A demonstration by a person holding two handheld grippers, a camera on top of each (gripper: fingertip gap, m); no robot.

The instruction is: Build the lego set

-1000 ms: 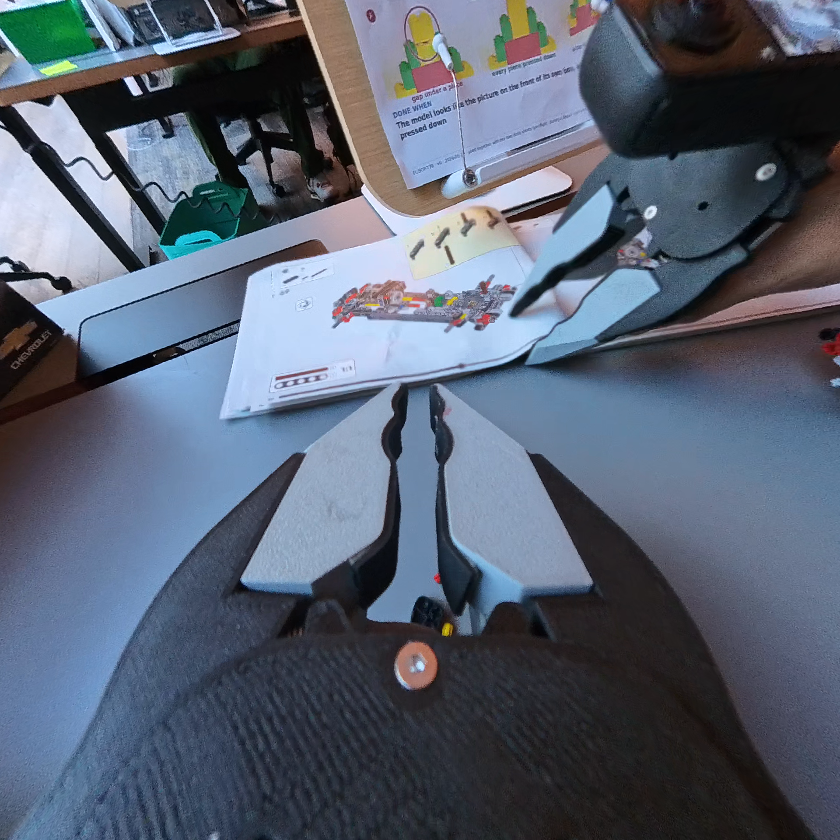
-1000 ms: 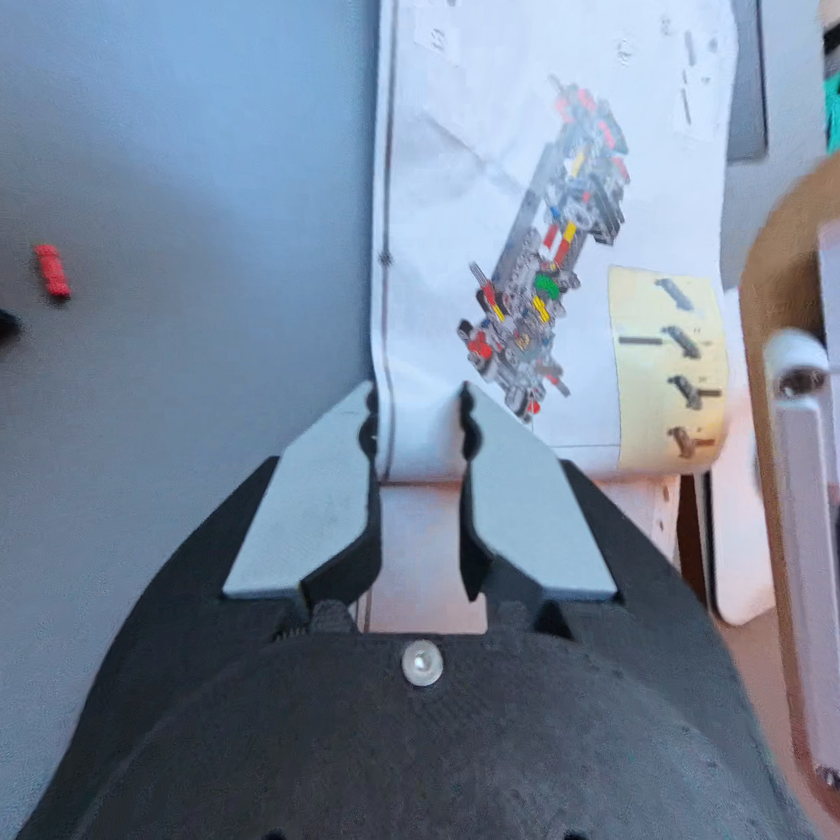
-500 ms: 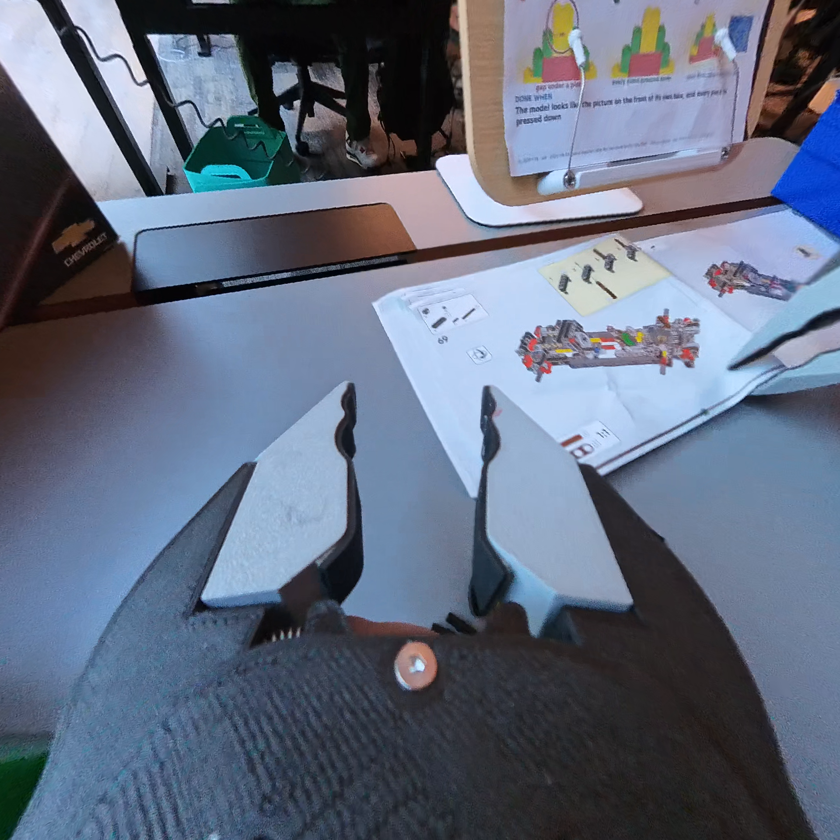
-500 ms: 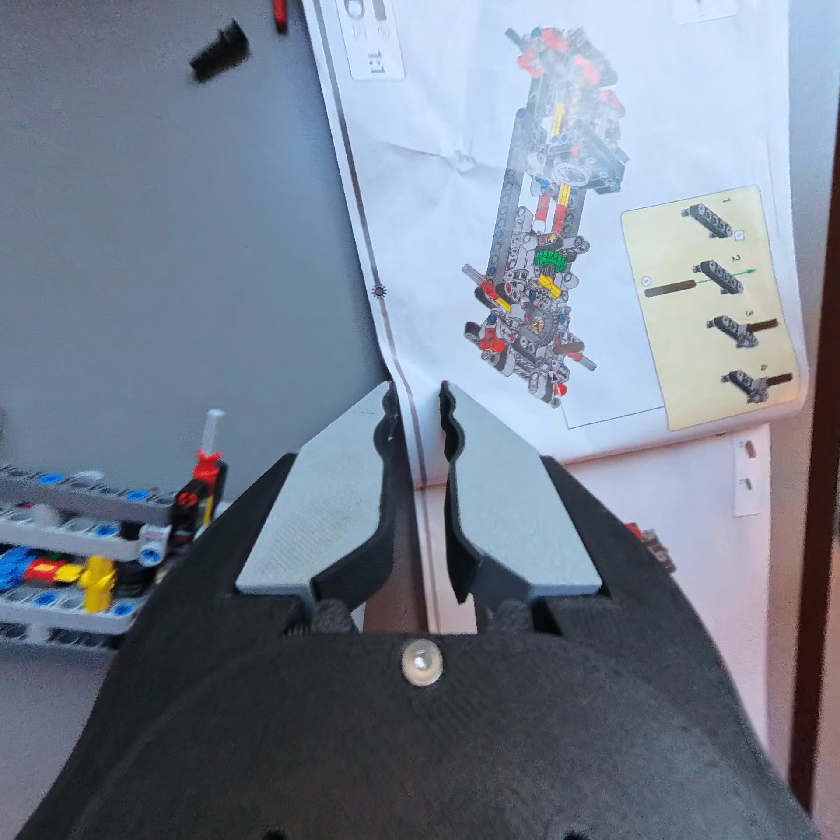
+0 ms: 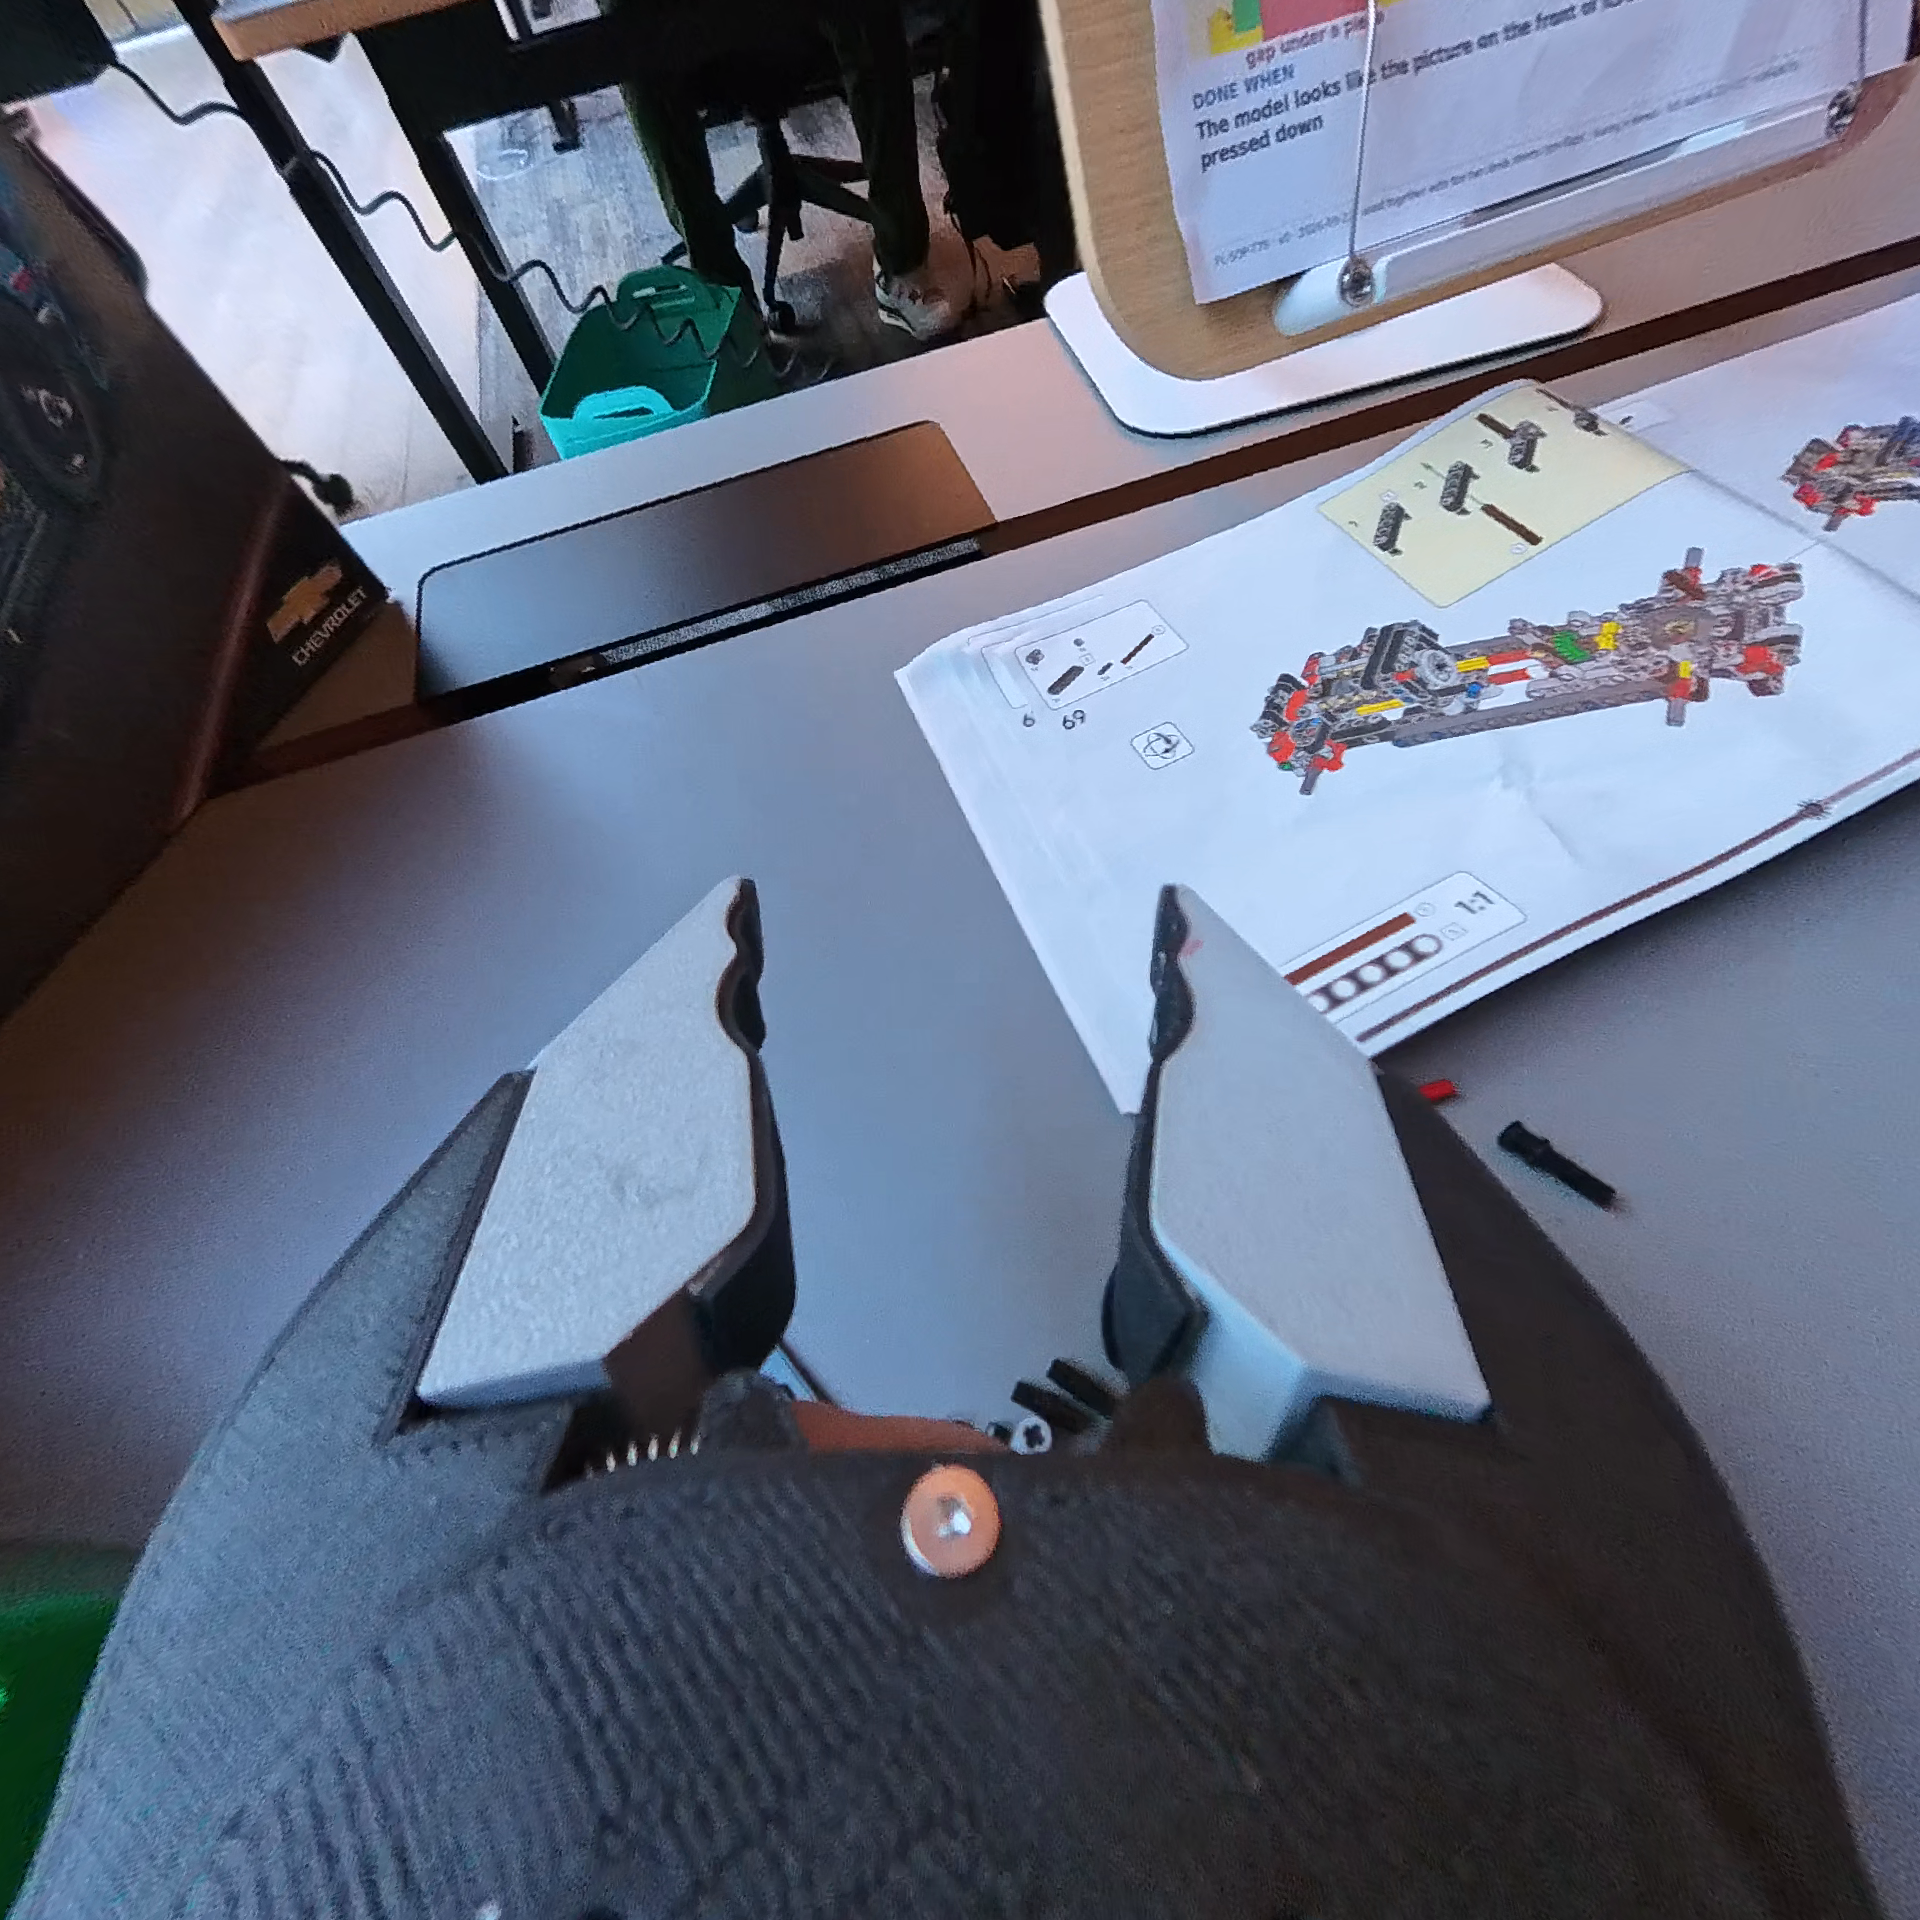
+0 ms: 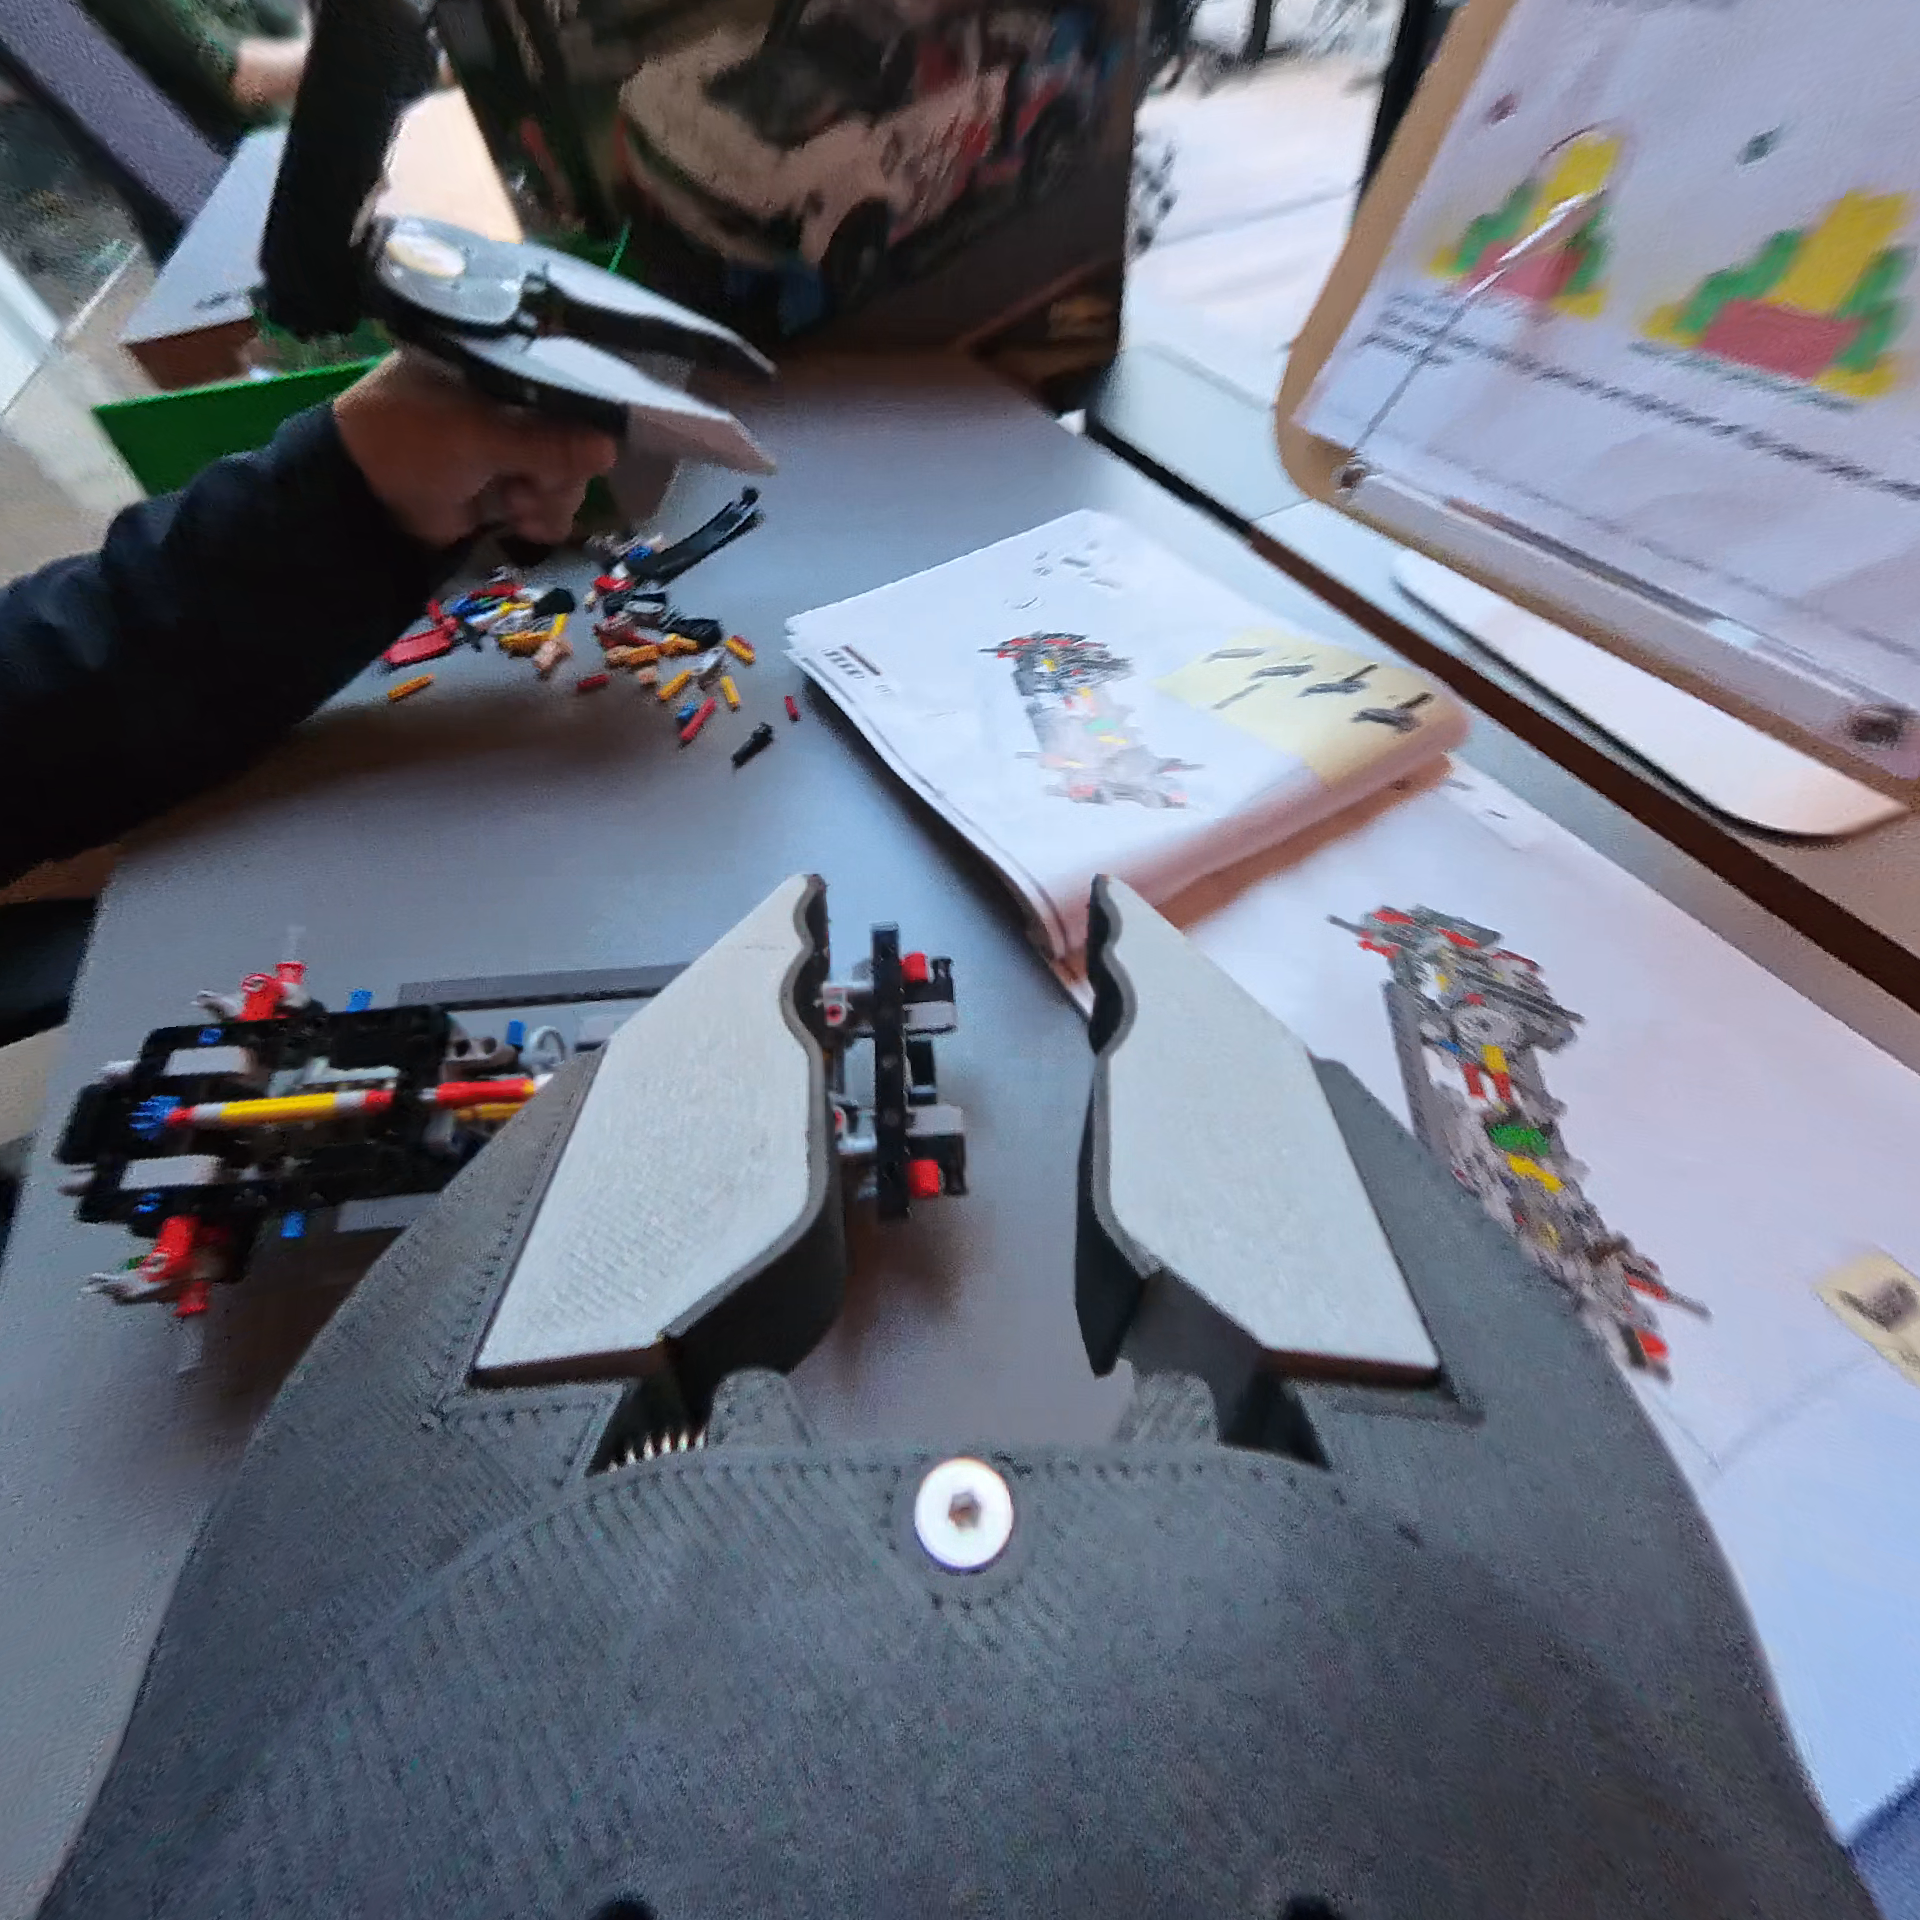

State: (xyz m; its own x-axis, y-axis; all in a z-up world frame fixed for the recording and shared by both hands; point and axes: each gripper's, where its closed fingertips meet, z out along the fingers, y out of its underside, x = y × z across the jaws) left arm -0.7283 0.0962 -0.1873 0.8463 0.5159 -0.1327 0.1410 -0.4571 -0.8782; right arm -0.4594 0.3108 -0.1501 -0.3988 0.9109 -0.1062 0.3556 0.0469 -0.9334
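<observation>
Right claw spread wide, nothing gripped, hovering above the grey desk. Seen through the gap, nearer its left finger, sits the end of a black, grey and red brick-built vehicle frame, lying on the desk and stretching off to the left; whether that finger touches it cannot be told. The right fingertip sits in front of the lower edge of an open white instruction booklet with printed build diagrams. Farther out on the left, a scatter of small red, yellow, orange and black plastic pieces lies on the desk, and above it a hand in a dark sleeve carries the left claw.

Over on that left claw, the fingers are also wide apart with nothing between them, only bare desk under the gap. Just beside the right finger lie a small black pin and a tiny red piece, with the booklet's corner right ahead. Beyond that, a wood-framed display stand holding a printed sheet on a white base, and a dark cardboard box on the left.
</observation>
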